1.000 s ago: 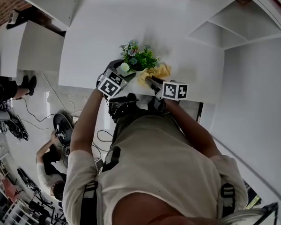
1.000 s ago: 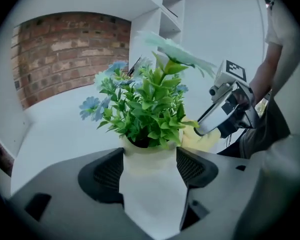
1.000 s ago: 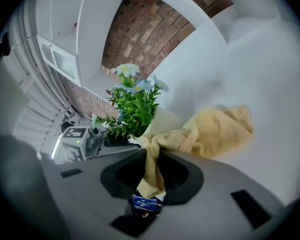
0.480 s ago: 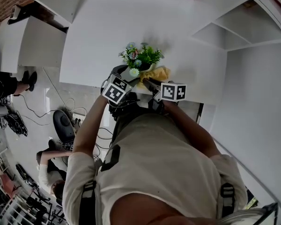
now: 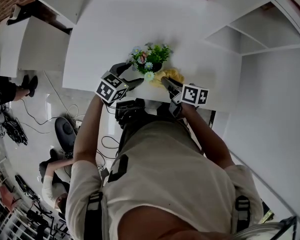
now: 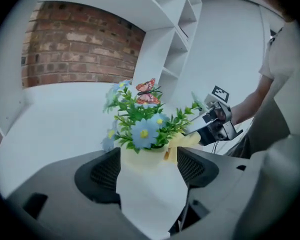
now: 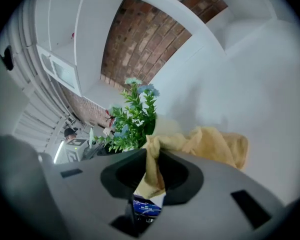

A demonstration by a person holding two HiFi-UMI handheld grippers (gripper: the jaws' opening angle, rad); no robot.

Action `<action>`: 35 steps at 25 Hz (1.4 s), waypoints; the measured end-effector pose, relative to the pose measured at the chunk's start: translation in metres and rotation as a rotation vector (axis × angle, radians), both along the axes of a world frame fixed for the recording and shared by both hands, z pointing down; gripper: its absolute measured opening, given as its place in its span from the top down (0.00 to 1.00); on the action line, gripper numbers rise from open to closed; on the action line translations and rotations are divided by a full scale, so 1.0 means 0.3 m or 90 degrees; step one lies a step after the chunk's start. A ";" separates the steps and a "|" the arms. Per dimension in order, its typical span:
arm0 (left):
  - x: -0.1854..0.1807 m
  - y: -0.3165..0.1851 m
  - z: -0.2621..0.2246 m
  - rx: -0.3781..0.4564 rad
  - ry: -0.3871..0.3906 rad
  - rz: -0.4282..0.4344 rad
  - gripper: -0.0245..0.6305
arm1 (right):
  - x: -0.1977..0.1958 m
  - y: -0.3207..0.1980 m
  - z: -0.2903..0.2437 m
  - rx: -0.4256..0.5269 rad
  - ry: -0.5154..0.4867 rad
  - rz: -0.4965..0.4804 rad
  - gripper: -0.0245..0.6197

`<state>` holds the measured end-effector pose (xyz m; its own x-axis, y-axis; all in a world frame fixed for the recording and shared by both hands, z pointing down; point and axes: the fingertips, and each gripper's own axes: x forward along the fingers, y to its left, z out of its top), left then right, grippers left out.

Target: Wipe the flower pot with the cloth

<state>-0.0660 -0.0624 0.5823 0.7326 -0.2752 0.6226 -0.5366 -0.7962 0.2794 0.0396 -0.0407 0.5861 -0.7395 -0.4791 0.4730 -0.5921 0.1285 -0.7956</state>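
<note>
Nearest the person, at the front edge of the white counter point(image 5: 105, 34), the flower pot point(image 6: 145, 159) is being grasped by the left gripper point(image 6: 149, 165). Its two dark pads are being pressed against opposite sides of the pot's pale body. The blue and white artificial flowers point(image 6: 145, 129) and green leaves are being carried just above the jaws, and an orange butterfly ornament point(image 6: 146, 87) is being shown at the top of the bunch.

Just to the pot's right, a narrow fold of the yellow cloth point(image 7: 215, 146) is being pinched in the clenched right gripper point(image 7: 152, 159). The rest of the cloth is being bunched on the counter beside the pot, just past the jaws. It cannot be told whether cloth and pot are touching.

Beyond the plant, bare counter is being seen, and further back white shelving point(image 6: 175, 49) and a brick wall point(image 6: 75, 49) are being seen.
</note>
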 end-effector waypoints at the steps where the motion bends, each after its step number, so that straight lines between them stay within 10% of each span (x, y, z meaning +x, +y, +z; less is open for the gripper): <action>1: 0.003 -0.022 0.006 -0.005 -0.004 0.004 0.44 | 0.007 -0.011 -0.001 0.001 0.001 0.006 0.83; 7: 0.078 -0.036 0.058 0.004 -0.049 0.069 0.43 | 0.017 -0.062 -0.006 0.014 0.017 0.025 0.83; 35: 0.118 0.136 0.063 0.004 -0.040 0.053 0.43 | -0.119 0.074 0.054 -0.011 0.054 -0.073 0.83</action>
